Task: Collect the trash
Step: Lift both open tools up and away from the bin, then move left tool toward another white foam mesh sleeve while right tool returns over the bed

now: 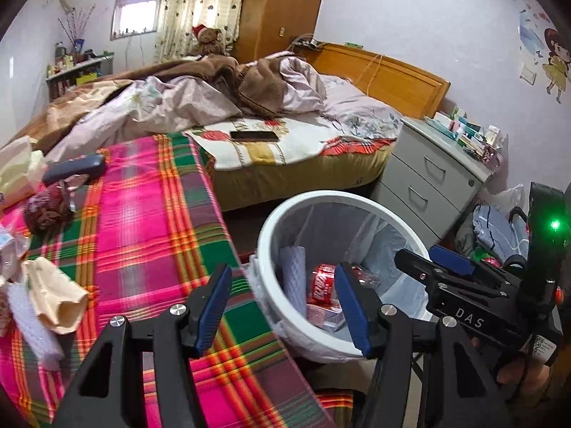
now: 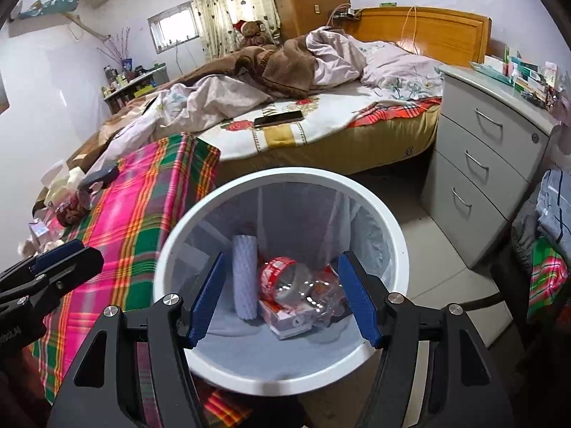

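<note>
Bedroom floor, white bin (image 2: 399,246) beside plaid table edge (image 1: 228,235), both tongs apart, empty.

Black two-finger grippers: left gripper (image 1: 282,308), right gripper (image 2: 282,297). Ribbed blue pads, silver screws, white "DAS" lettering, green light.

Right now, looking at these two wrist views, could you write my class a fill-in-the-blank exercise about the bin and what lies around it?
1. The white trash bin stands on the floor beside the table with the ____ cloth.
2. Among the rubbish in the bin lies a clear plastic ____.
3. The black phone lies on the ____.
4. The right tongs hover over the bin, open and holding ____.

Missing words: plaid; bottle; bed; nothing
</note>
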A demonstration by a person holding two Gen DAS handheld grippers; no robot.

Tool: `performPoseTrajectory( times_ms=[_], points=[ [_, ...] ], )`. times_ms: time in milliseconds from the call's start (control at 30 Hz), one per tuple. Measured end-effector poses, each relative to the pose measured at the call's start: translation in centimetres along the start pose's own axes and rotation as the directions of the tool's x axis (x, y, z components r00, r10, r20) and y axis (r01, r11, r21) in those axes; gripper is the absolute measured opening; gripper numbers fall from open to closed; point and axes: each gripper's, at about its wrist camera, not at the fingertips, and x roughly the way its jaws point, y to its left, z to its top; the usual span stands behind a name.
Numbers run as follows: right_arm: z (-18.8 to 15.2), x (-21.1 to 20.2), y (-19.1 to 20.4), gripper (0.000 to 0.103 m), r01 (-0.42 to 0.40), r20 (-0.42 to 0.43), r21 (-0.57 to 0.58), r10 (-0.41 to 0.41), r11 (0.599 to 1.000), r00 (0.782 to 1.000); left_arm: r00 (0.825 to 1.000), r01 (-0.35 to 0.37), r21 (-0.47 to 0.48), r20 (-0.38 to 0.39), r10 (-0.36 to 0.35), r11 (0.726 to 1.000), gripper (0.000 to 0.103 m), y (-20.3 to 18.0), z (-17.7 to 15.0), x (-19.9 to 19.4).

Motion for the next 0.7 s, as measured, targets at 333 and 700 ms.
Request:
performPoseTrajectory(
  times_ms=[333,700],
  points=[
    [-0.4,-1.1,3.2,0.067,-0.039,0.038,-0.041,0.041,0.998,0.998,0.998,-0.038,-0.046,0.041,0.039,0.998,0.062,3.0,-1.1,-3.3],
    [-0.8,-1.6,7.2,0.067,-0.105,0.061,-0.107,0.112,0.989,0.992,0.987,-0.126,-0.117,0.087,0.137,0.985,0.062,7.3,-2.8,-7.0]
  ],
)
